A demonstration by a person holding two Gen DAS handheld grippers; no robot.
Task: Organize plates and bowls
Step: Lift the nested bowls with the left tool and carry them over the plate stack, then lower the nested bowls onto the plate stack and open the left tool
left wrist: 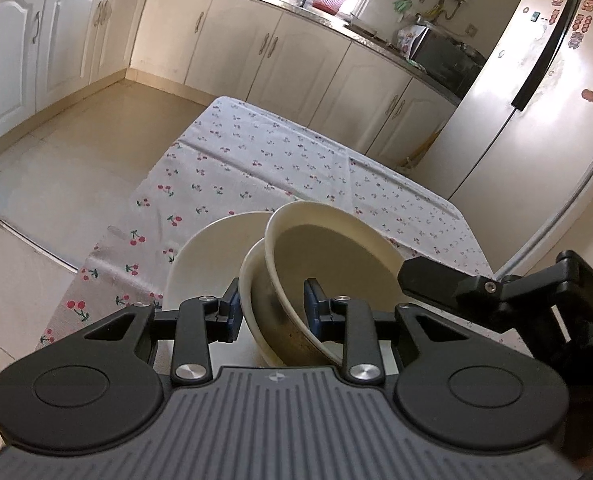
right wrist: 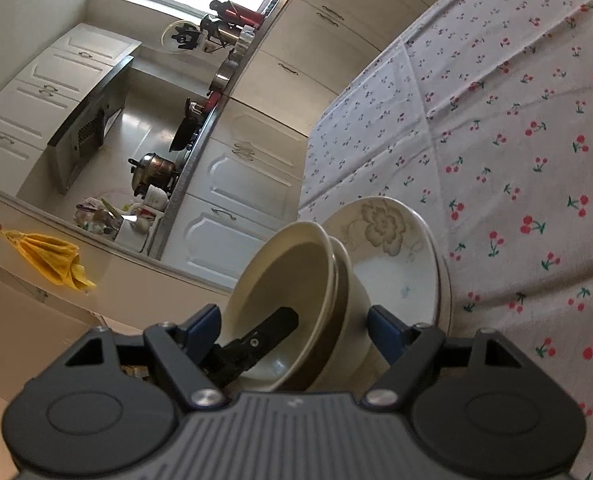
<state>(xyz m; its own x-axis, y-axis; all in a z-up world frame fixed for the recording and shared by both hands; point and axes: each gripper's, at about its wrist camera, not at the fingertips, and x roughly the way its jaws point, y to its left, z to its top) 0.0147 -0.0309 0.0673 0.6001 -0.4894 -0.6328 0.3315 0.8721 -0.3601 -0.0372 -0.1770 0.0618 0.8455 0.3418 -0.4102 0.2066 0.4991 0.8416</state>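
Table [left wrist: 256, 152] under a cherry-print cloth [right wrist: 516, 128]: far half bare, near corner holds all the crockery. Open cloth lies ahead of both tools; the table edge and floor drop off at the left in the left wrist view.

Flowered plate [right wrist: 388, 248]: lowest of the pile, flat on the cloth, farthest from the right tool.

Stack of two cream bowls [left wrist: 296, 280]: nested, tipped on edge, mouths turned toward the right side in the left wrist view. They sit over the plate; whether they touch it I cannot tell.

Left gripper [left wrist: 271, 312]: jaws pinch the near wall of the stacked bowls, one finger outside, one inside.

Right gripper [right wrist: 294, 330]: jaws straddle the same stack from the side, blue pads close to it; contact not clear.

Judgement: bowls are shared between both tools; the next move likely sets them level, toward the bare cloth.
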